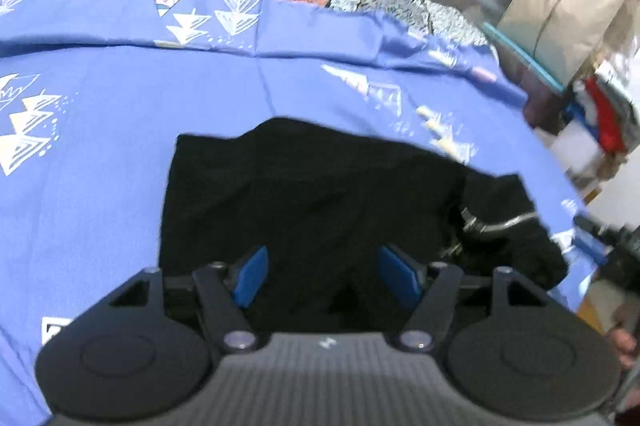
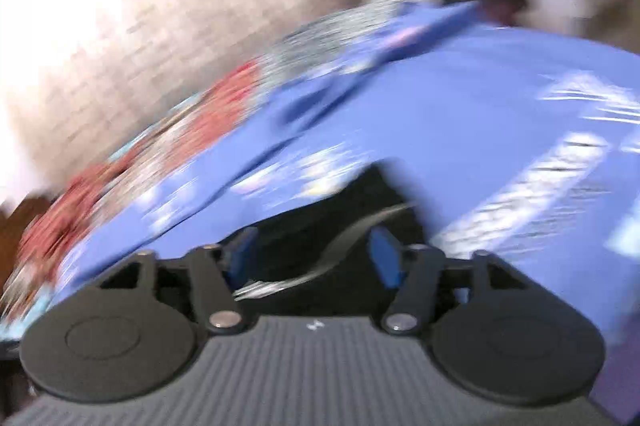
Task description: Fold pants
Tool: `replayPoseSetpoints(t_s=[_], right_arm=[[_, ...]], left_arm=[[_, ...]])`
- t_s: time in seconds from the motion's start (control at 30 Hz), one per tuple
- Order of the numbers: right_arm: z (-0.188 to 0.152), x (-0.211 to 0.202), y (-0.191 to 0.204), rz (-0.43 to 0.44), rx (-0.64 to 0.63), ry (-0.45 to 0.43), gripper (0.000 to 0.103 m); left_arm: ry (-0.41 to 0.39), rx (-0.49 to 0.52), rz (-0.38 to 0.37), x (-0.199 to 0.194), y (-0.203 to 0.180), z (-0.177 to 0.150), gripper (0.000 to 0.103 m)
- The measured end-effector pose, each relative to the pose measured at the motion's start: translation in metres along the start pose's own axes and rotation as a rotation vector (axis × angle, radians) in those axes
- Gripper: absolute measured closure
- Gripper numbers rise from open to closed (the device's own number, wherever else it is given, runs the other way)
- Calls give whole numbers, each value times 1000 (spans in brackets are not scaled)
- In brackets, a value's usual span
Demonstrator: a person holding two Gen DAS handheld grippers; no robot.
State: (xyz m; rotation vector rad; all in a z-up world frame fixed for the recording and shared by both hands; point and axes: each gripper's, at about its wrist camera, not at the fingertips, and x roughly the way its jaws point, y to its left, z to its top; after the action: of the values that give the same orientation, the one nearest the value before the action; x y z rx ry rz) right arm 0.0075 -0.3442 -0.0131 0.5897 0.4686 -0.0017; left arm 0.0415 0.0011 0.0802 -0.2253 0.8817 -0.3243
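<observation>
Over black pants (image 1: 312, 202) on the bed sheet (image 1: 100, 194) | left hand-held gripper (image 1: 324, 278) hovering agape, gripping nothing | right hand-held gripper (image 2: 312, 258) likewise hovering agape, empty | right view smearing with blur

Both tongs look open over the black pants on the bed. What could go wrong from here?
1. The right tongs view is heavily motion-blurred, so a fast grab may miss the pants edge.
2. A loose pale drawstring could get pinched instead of cloth.
3. The left tongs might also catch the blue sheet beneath.
</observation>
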Motion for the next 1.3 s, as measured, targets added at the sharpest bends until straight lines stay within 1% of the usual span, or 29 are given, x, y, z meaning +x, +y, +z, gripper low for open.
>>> replayPoseSetpoints(t_s=[0.03,0.1,0.13,0.17,0.2,0.23,0.27,0.3,0.33,0.37,0.4,0.47,0.53,0.57,0.6,0.63,0.67,0.7,0.73,0.77,0.83,0.9,0.93,1.0,1.07,1.17,1.23,1.3], right_arm=[[1,1,-14,-25,36,-1,32],[-1,15,-34,-53,83,35,32],[-2,22,-42,-54,98,70,41],[-6,31,-46,-31,120,117,78],[-10,39,-48,-19,156,166,85],[-12,36,-46,-13,178,168,86],[-11,23,-39,35,173,149,86],[-9,10,-23,106,131,126,86],[-10,-2,0,151,47,104,87],[-13,-11,20,166,-57,86,87],[-17,-16,42,166,-172,67,87],[-24,-20,64,171,-308,45,86],[-30,-20,71,173,-381,46,86],[-33,-20,75,175,-396,48,86],[-33,-20,73,180,-403,48,86],[-34,-19,77,186,-408,46,86],[-34,-20,78,198,-413,42,86],[-33,-22,79,212,-421,39,86],[-34,-23,78,227,-432,38,86],[-34,-25,82,244,-442,41,86],[-37,-26,85,280,-440,57,87],[-36,-24,94,345,-423,77,88],[-37,-27,101,361,-431,82,89],[-38,-27,117,406,-448,104,89],[-38,-23,135,477,-456,134,89],[-52,-24,165,569,-492,193,89],[-62,-15,186,605,-525,237,89],[-73,-1,205,628,-565,276,89]], left_arm=[[7,-5,-18,1,-4,7,36],[20,-1,-48,6,-14,20,34],[25,9,-60,9,-21,28,34],[28,21,-70,12,-28,34,34],[32,35,-80,15,-38,43,34],[37,49,-90,17,-48,51,34],[40,60,-101,19,-58,56,32],[43,75,-123,20,-71,63,29],[45,92,-144,23,-84,70,22],[46,113,-161,24,-97,73,17],[48,139,-175,28,-110,75,15],[57,207,-197,37,-143,79,9],[65,275,-204,45,-171,79,6],[70,309,-203,49,-184,76,6],[79,344,-197,53,-194,74,5],[89,394,-171,60,-205,70,5],[93,434,-131,65,-212,66,13],[100,462,-84,72,-216,61,27],[124,477,-61,79,-217,59,70],[157,471,-63,84,-213,60,81],[126,399,-62,78,-194,69,84],[98,267,-91,62,-161,83,85],[96,190,-114,53,-139,90,85],[82,123,-140,37,-108,94,85],[37,75,-138,14,-76,92,85],[-17,-57,-152,-10,-20,89,85],[-33,-128,-124,-18,14,84,85],[-44,-164,-87,-18,35,79,85]])
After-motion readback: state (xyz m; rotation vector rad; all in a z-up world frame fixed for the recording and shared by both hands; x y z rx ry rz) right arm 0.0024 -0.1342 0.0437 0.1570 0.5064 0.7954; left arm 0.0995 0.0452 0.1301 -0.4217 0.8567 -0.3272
